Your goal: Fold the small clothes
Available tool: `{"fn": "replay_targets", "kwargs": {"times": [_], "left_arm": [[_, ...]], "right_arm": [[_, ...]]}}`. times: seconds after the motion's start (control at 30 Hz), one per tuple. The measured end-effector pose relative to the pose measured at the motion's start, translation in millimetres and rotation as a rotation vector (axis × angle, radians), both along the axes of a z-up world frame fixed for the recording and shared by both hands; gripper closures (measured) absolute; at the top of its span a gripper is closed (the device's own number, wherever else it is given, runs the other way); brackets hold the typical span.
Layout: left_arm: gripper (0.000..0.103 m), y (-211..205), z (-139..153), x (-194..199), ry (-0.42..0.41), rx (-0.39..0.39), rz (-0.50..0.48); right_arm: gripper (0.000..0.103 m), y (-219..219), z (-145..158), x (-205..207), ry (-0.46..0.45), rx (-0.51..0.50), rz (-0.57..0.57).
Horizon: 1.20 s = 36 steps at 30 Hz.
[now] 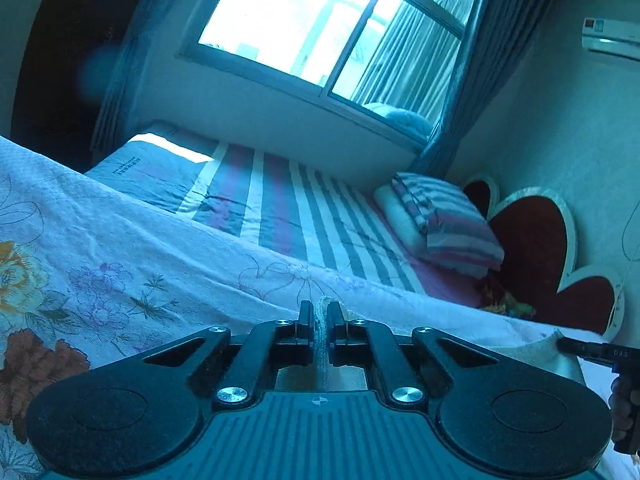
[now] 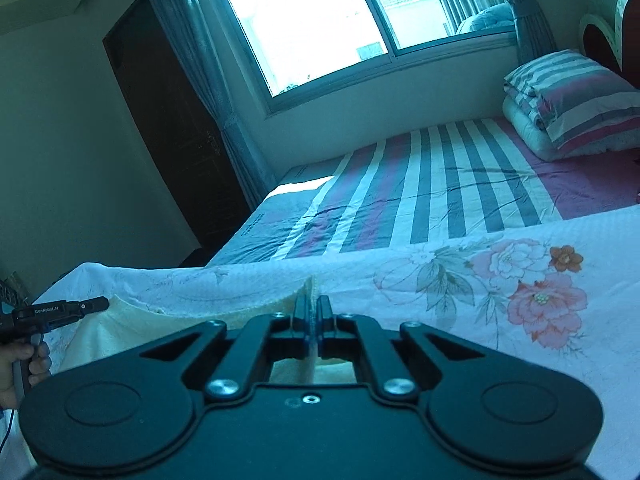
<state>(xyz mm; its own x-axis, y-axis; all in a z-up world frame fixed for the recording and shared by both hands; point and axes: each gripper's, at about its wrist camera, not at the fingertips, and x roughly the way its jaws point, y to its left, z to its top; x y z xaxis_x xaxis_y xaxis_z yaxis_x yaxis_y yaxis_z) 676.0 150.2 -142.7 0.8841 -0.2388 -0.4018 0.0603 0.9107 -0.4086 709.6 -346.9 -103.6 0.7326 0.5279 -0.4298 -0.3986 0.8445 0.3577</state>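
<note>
Left wrist view: your left gripper (image 1: pixel 320 312) had its jaws drawn almost together, with a thin edge of the cream cloth (image 1: pixel 323 305) pinched between the fingers. That cloth ran off to the right across the floral sheet (image 1: pixel 120 248), where its far corner (image 1: pixel 532 350) met the tip of your right gripper (image 1: pixel 568 346) at the frame edge. Your right hand (image 1: pixel 624 412) was partly visible on that tool's handle. Behind the floral sheet lay the striped bedspread (image 1: pixel 280 204), a folded striped quilt (image 1: pixel 448 224) and a red heart-shaped headboard (image 1: pixel 536 240). A window (image 1: pixel 320 20) stood above the bed.

Right wrist view: your right gripper (image 2: pixel 313 308) was likewise closed down to a narrow slit, and an edge of the same cream cloth (image 2: pixel 120 320) stood upright between its fingers. The cloth sagged to the left over the floral sheet (image 2: pixel 500 272) toward your left gripper (image 2: pixel 98 303), whose tip touched the cloth's other corner; whether that tip gripped it could not be told from this side. Your left hand (image 2: pixel 24 360) held that handle. The striped bedspread (image 2: pixel 440 184) and folded quilt (image 2: pixel 572 100) lay beyond, under the window (image 2: pixel 320 12).
</note>
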Motion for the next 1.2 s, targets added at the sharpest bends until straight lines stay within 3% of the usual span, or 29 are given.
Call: {"fn": "replay_targets", "kwargs": {"times": [0.17, 0.4, 0.43, 0.47, 0.57, 0.63, 0.67, 0.87, 0.9, 0.93, 0.97, 1.0, 1.2], "left_arm": [[0.102, -0.4, -27.9, 12.2, 0.135, 0.045, 0.054], [0.100, -4.8, -30.7, 16.2, 0.144, 0.083, 0.073], [0.100, -3.6, -29.7, 17.7, 0.149, 0.081, 0.076], [0.100, -3.0, -26.6, 18.0, 0.160, 0.089, 0.097], [0.097, -10.0, -2.7, -1.5, 0.116, 0.156, 0.164], [0.096, -30.3, 12.6, -14.9, 0.062, 0.232, 0.128], [0.096, -42.7, 16.6, -16.9, 0.051, 0.230, 0.085], [0.096, -131.0, 17.8, -1.1, 0.103, 0.253, -0.180], [0.094, -137.7, 18.0, 0.6, 0.112, 0.240, -0.194], [0.082, -143.0, 15.5, 2.8, 0.131, 0.241, -0.200], [0.064, -144.1, 11.5, 6.2, 0.150, 0.262, -0.188], [0.059, -141.7, 8.2, 6.6, 0.152, 0.284, -0.163], [0.059, -73.4, 1.1, -7.5, 0.182, 0.288, -0.022]], "right_arm": [[0.099, 7.1, -33.9, 18.1, 0.118, -0.070, -0.038], [0.099, 7.1, -42.2, 20.0, 0.122, -0.058, -0.058], [0.097, 6.0, -39.4, 18.4, 0.124, -0.056, -0.065], [0.087, 3.4, -34.6, 13.7, 0.117, -0.051, -0.089], [0.089, -2.7, -12.4, -8.4, 0.068, -0.039, -0.106], [0.090, 13.2, -2.6, -18.1, 0.053, -0.061, -0.037], [0.090, 28.9, -0.3, -19.5, 0.057, -0.077, 0.005], [0.090, 136.1, -4.6, -13.1, 0.119, -0.147, 0.211], [0.089, 145.3, -7.2, -12.4, 0.129, -0.162, 0.223], [0.088, 152.1, -10.4, -13.3, 0.131, -0.182, 0.233], [0.088, 154.4, -12.2, -13.8, 0.125, -0.206, 0.237], [0.089, 152.5, -13.4, -13.9, 0.117, -0.230, 0.230], [0.092, 61.2, -14.0, -6.7, 0.130, -0.266, -0.011]]}}
